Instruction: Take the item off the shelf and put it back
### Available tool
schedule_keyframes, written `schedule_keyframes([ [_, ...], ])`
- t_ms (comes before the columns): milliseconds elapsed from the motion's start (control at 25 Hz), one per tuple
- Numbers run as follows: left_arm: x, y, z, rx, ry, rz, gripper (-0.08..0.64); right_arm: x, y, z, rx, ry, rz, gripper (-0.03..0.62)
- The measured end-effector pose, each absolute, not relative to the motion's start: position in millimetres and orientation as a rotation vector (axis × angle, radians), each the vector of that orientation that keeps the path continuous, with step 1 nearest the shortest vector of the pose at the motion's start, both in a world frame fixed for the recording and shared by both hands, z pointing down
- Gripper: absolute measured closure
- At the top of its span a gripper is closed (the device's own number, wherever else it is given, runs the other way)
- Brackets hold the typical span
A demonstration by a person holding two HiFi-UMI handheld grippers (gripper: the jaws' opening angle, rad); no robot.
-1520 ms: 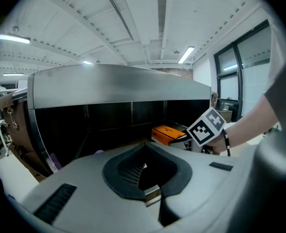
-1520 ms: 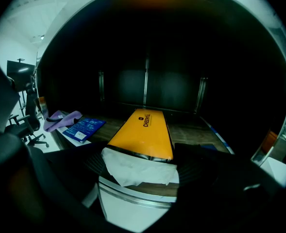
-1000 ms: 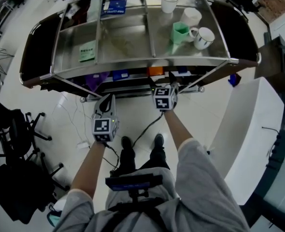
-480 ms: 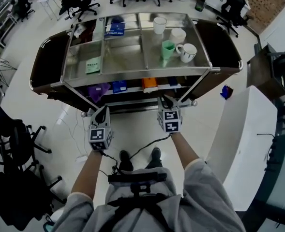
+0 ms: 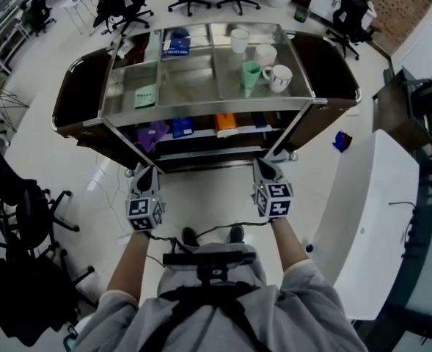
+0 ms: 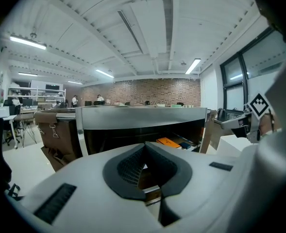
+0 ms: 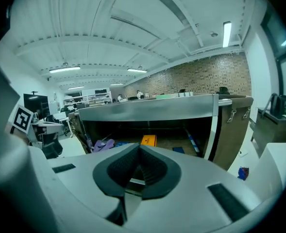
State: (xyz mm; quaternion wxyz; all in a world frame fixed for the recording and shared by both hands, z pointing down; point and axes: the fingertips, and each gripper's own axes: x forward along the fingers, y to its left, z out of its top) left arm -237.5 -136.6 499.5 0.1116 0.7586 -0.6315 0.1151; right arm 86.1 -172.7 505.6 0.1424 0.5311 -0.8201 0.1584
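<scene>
A steel shelf cart (image 5: 201,114) fills the upper frame; its shiny top tray (image 5: 186,86) holds a green cup (image 5: 251,74) and three white cups (image 5: 239,40). Below centre, the left gripper (image 5: 144,171) and right gripper (image 5: 262,165) have fingers closed on nothing. The right gripper view shows the orange box (image 7: 148,140) flat on the lower shelf (image 7: 164,141), apart from both.
</scene>
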Motion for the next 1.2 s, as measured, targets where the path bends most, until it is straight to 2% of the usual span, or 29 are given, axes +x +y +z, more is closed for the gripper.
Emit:
schedule_keyframes([
  [320, -245, -112, 501, 2.208, -1.86, 0.315, 0.554, 106, -147, 515, 1.583, -2.317, 0.474, 0.584],
  [1200, -269, -90, 495, 2.168, -1.92, 0.295, 0.554, 96, -130, 523, 1.569, -2.312, 0.458, 0.584],
])
